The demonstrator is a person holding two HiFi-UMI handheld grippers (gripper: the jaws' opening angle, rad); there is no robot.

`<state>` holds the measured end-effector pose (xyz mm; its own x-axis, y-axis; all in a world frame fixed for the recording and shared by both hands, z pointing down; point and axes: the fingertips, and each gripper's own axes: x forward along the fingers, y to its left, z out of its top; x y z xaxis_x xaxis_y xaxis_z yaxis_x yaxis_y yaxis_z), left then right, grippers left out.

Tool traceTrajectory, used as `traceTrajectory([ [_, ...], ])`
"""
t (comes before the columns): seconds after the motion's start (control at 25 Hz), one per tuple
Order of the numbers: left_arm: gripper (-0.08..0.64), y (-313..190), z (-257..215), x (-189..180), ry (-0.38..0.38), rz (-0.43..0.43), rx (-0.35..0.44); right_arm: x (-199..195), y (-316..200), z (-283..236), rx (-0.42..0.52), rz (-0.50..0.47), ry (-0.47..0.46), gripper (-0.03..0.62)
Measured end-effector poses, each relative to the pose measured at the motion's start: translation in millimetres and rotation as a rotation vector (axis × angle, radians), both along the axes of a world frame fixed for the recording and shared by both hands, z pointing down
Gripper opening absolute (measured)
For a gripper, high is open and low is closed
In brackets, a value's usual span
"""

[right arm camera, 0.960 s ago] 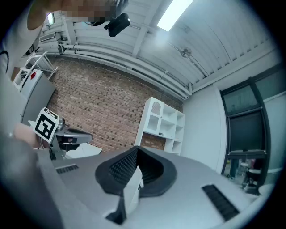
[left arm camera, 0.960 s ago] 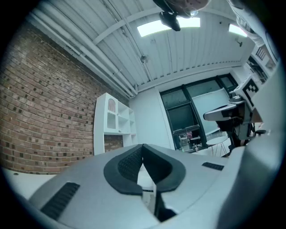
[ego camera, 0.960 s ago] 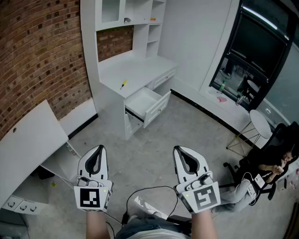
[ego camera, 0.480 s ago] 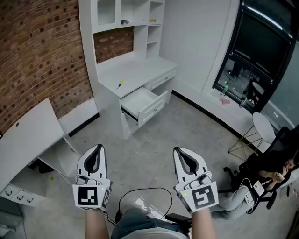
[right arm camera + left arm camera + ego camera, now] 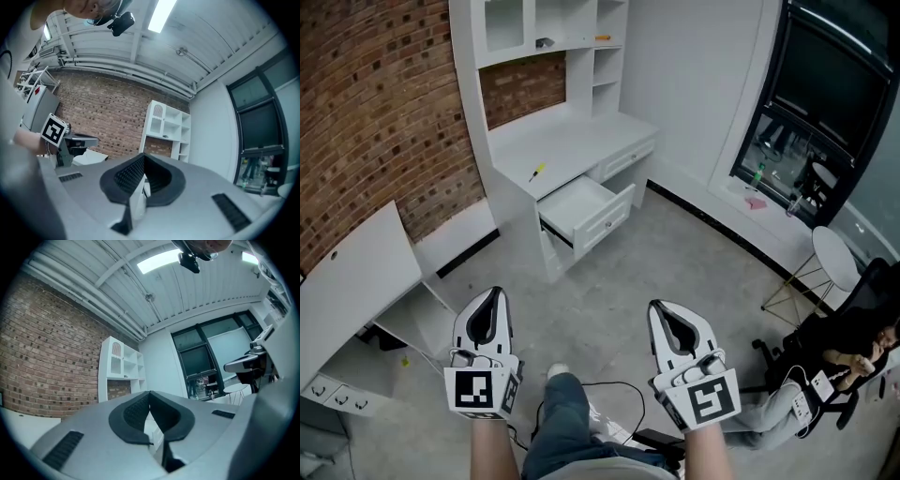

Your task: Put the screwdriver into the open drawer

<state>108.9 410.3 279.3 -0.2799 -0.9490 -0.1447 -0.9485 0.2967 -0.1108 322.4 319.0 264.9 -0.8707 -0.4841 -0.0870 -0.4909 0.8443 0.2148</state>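
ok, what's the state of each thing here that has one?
left gripper: shut, empty
right gripper: shut, empty
drawer: pulled open, looks empty
side drawer: closed
screwdriver: lying on the desk, not held
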Motion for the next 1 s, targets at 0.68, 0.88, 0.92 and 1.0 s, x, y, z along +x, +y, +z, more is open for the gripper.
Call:
traceTrajectory([
  [0.68, 0.014, -193.4, 14.0, -208.8, 0.097, 0.091, -0.008, -198.8, -182.2, 15.9, -0.031, 0.096, 0.057, 0.011],
  [0.88, 0.014, -244.4, 16.6, -253.8, 0.076, 0.128, -0.041, -249.9, -223.3, 16.5, -0.037, 0.128, 0.067, 0.011],
  [0.92, 0.014, -251.4, 20.6, -259.7, 0.081, 0.134, -0.053, -256.8, -228.4, 18.2, -0.039, 0.131, 0.073, 0.011],
  [1.0, 0.014, -263.1, 29.3, -268.1, 0.107, 0.159, -0.069, -266.6, -237.9, 22.4, -0.048, 0.138, 0.086, 0.011],
])
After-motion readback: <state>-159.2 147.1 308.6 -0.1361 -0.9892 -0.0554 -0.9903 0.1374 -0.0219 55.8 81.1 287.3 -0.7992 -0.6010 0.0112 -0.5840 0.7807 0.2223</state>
